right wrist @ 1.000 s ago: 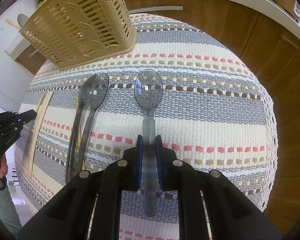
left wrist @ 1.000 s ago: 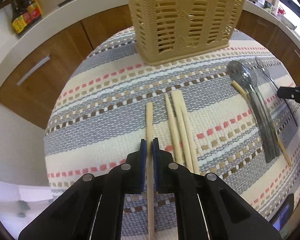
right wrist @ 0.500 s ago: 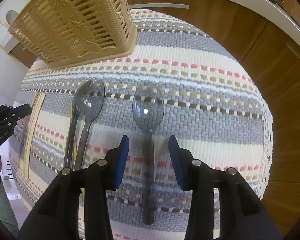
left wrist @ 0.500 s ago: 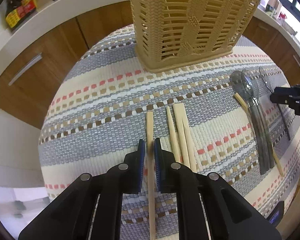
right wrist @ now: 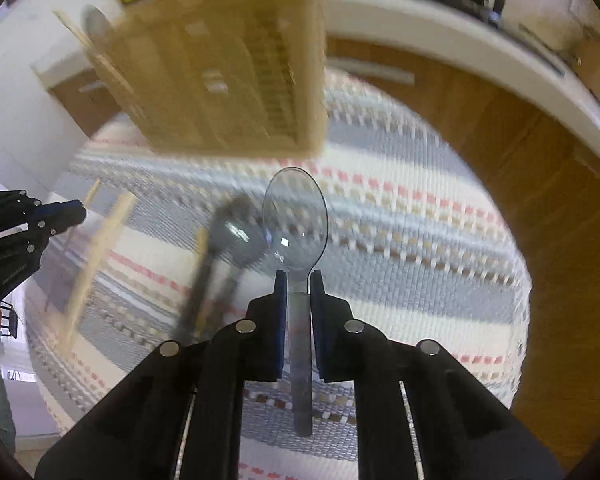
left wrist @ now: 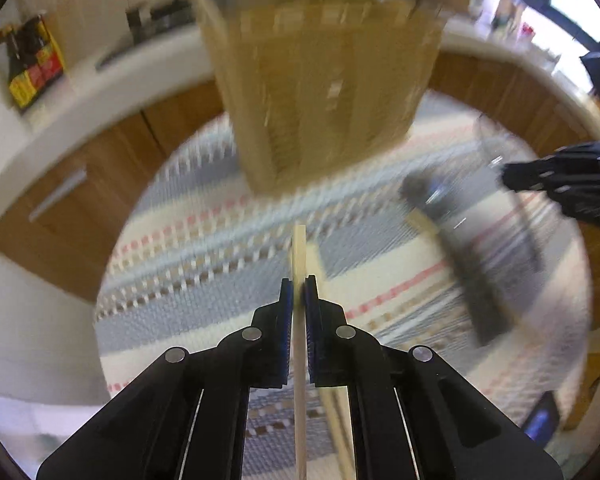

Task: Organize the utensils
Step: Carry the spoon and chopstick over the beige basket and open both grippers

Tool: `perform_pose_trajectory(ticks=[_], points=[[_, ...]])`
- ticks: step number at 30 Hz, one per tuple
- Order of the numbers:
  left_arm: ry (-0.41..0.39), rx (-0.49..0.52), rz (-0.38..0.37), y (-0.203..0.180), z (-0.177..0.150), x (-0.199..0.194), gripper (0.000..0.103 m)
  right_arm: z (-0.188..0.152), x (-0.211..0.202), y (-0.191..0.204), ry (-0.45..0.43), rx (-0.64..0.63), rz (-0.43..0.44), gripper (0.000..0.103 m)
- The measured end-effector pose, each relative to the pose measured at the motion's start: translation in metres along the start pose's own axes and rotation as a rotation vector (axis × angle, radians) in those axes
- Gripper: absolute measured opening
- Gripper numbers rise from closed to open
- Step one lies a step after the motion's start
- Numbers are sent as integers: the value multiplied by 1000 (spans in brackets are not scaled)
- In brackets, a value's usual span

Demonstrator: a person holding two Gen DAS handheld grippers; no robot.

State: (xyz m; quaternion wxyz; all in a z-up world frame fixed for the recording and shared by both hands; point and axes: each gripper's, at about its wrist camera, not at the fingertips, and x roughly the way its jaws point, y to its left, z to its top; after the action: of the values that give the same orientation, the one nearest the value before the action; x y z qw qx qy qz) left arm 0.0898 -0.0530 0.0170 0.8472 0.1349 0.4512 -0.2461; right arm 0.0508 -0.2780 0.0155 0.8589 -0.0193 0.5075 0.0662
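The left gripper (left wrist: 299, 292) is clamped on a chopstick (left wrist: 299, 264), lifted off the cloth (left wrist: 180, 280); the right gripper (right wrist: 299, 286) has just closed on the clear spoon (right wrist: 295, 224) by its handle, also raised. The basket (left wrist: 324, 92) stands ahead of both, with more chopsticks and dark spoons (right wrist: 228, 248) lying on the cloth. Both grips are thin and near one end, so a quick swing could pivot either utensil, and its tip might catch the basket's rim instead of dropping in.
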Motion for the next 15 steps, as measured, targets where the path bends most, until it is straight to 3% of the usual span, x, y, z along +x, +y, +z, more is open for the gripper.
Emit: perform_pose_trajectory(ticks=[7,15], points=[[-280,-9,-102,-8,36,-96,4,35,-67,13,-208,-23,74,10],[-528,-69,-113,-14,92,-141,4,87,-116,8,-401,-24,129,10]])
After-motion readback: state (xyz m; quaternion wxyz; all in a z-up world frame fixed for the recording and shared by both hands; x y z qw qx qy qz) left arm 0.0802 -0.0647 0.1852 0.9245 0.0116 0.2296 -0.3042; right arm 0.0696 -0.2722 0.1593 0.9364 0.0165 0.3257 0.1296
